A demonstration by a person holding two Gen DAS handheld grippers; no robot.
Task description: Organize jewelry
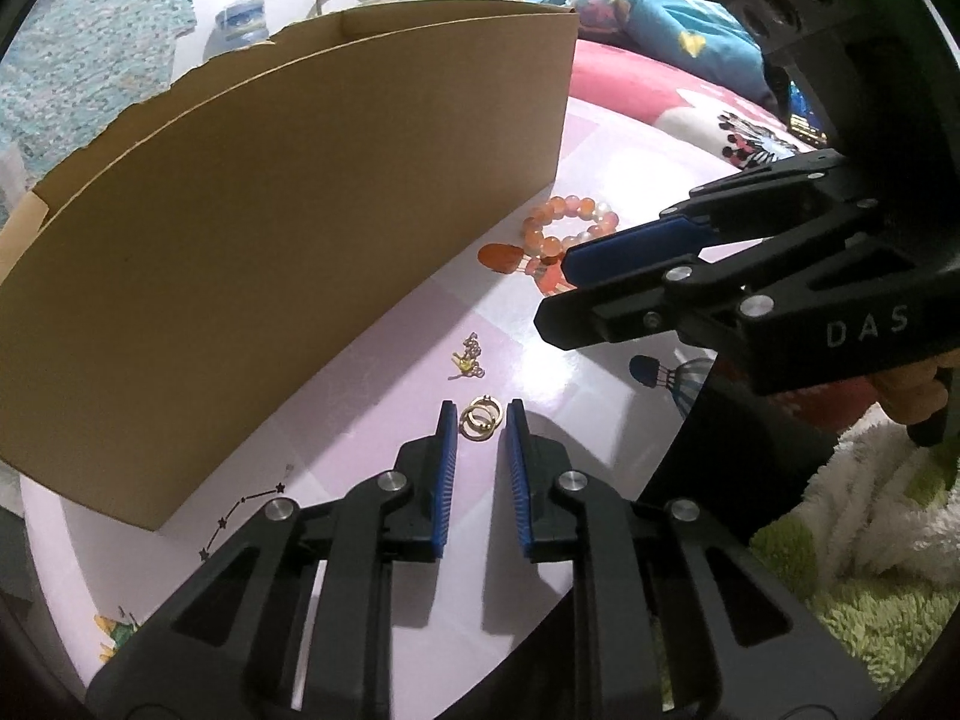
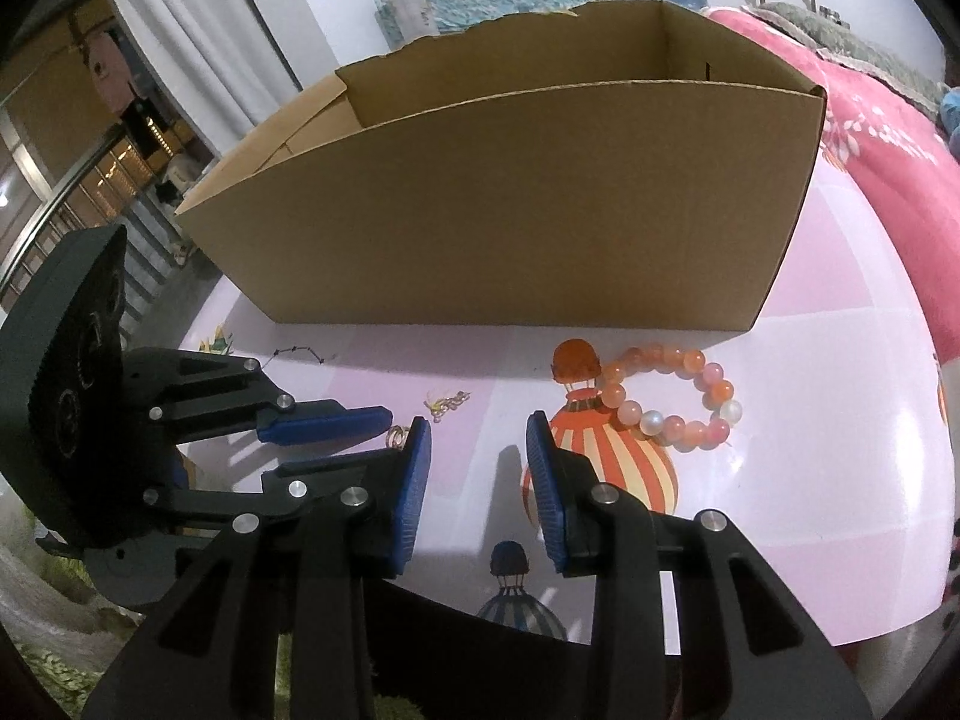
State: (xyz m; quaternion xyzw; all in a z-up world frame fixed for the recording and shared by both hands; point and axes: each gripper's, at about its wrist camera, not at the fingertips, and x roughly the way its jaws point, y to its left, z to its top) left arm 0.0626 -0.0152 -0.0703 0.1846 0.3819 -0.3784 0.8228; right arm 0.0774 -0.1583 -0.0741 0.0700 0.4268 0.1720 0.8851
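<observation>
Left wrist view first: a large open cardboard box (image 1: 288,192) stands on a pale pink tabletop (image 1: 540,396) printed with hot-air balloons; its long brown wall fills most of the picture. The box is open at the top, and nothing of its inside floor shows in either view.

Next in size, the two hand-held tools. The left gripper (image 1: 480,414) reaches down to the table with its blue pads drawn in narrow, one on each side of a pair of small gold rings (image 1: 478,417). The rings lie flat on the table between the pads, which sit just beside them; whether the pads already press on them cannot be told. The right gripper (image 2: 478,423) points at bare table, its jaws partly open and holding nothing.

Smaller things: an orange and pink bead bracelet (image 2: 672,396) lies near the box wall, just right of the right gripper's tips. A tiny gold and silver charm (image 1: 468,355) lies between the rings and the box.

The step in hand appears to be picking up the rings. The next move likely calls for a firm pinch on these thin, flat pieces, which could slip, then a lift over the box wall.
</observation>
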